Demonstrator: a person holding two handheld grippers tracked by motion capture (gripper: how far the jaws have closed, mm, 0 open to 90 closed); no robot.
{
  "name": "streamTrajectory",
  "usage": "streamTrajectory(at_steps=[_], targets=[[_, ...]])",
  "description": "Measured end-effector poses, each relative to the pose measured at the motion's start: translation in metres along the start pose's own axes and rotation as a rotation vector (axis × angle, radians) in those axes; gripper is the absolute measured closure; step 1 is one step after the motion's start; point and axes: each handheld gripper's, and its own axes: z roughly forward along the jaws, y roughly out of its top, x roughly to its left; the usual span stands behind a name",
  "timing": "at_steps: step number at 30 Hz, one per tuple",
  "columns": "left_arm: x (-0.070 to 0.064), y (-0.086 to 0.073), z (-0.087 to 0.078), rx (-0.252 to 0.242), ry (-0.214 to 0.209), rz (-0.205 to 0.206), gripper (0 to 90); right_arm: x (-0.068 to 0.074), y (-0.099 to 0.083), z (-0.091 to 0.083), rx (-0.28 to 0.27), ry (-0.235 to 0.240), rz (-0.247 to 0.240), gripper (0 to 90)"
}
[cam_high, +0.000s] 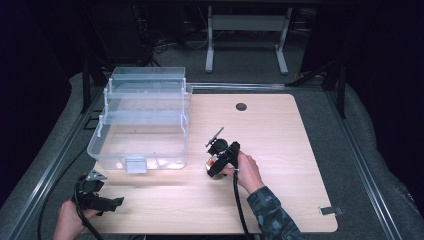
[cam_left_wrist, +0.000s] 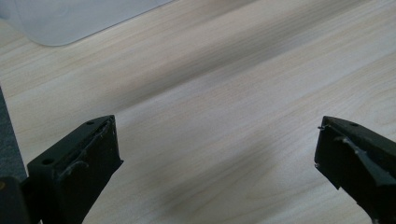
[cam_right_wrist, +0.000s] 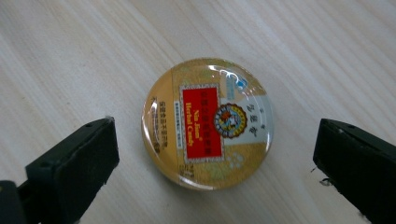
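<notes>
Right gripper (cam_right_wrist: 215, 154): we see its black jaws spread wide, one on each side of the round gold tin with a red label (cam_right_wrist: 208, 123); neither jaw touches it.
Tin: we find it lying flat, label up, on the pale wooden table (cam_high: 280, 150), near the table's middle.
Left gripper (cam_left_wrist: 219, 158): we see its jaws wide apart over bare wood at the near left corner.
Clear plastic box (cam_high: 140, 125): it stands open on the table's left side, well apart from the tin.
</notes>
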Motion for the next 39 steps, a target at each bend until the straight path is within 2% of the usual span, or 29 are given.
streamTrajectory(at_steps=[5, 10, 13, 16, 17, 18, 20, 22, 24, 27, 34, 39], targets=[[0.001, 0.0, -0.001, 0.001, 0.002, 0.004, 0.2, 0.002, 0.006, 0.012, 0.037, -0.006, -0.009, 0.0], [0.0, 0.001, 0.0, 0.003, 0.0, 0.005, 0.2, 0.003, 0.009, 0.019, 0.052, -0.01, -0.005, 0.7], [0.0, 0.002, 0.0, -0.005, -0.005, 0.003, 0.2, 0.004, 0.01, 0.02, 0.062, -0.028, -0.009, 2.5], [0.0, 0.002, 0.001, -0.001, -0.006, 0.004, 0.2, 0.005, 0.01, 0.021, 0.07, -0.019, -0.006, 6.1], [0.0, 0.002, 0.001, 0.002, -0.005, 0.004, 0.2, 0.005, 0.011, 0.021, 0.073, -0.02, -0.009, 7.8], [0.0, 0.002, 0.001, 0.003, -0.006, 0.006, 0.2, 0.006, 0.011, 0.021, 0.076, -0.027, -0.004, 14.9], [0.0, 0.001, 0.001, 0.003, -0.005, 0.005, 0.2, 0.006, 0.011, 0.021, 0.076, -0.032, -0.006, 14.5], [0.0, 0.0, 0.002, 0.0, -0.009, -0.001, 0.2, 0.005, 0.011, 0.022, 0.083, -0.031, -0.002, 18.8], [0.0, 0.0, 0.002, 0.001, -0.011, -0.001, 0.2, 0.006, 0.012, 0.023, 0.08, -0.023, -0.006, 19.3], [0.0, 0.0, 0.002, 0.0, -0.01, -0.001, 0.2, 0.007, 0.012, 0.022, 0.09, -0.037, -0.008, 19.5], [0.0, 0.0, 0.002, 0.002, -0.014, 0.0, 0.2, 0.008, 0.013, 0.02, 0.088, -0.004, -0.024, 19.8], [-0.003, 0.002, 0.002, 0.004, -0.028, 0.02, 0.2, 0.006, 0.013, 0.015, 0.092, -0.009, -0.02, 19.8]])
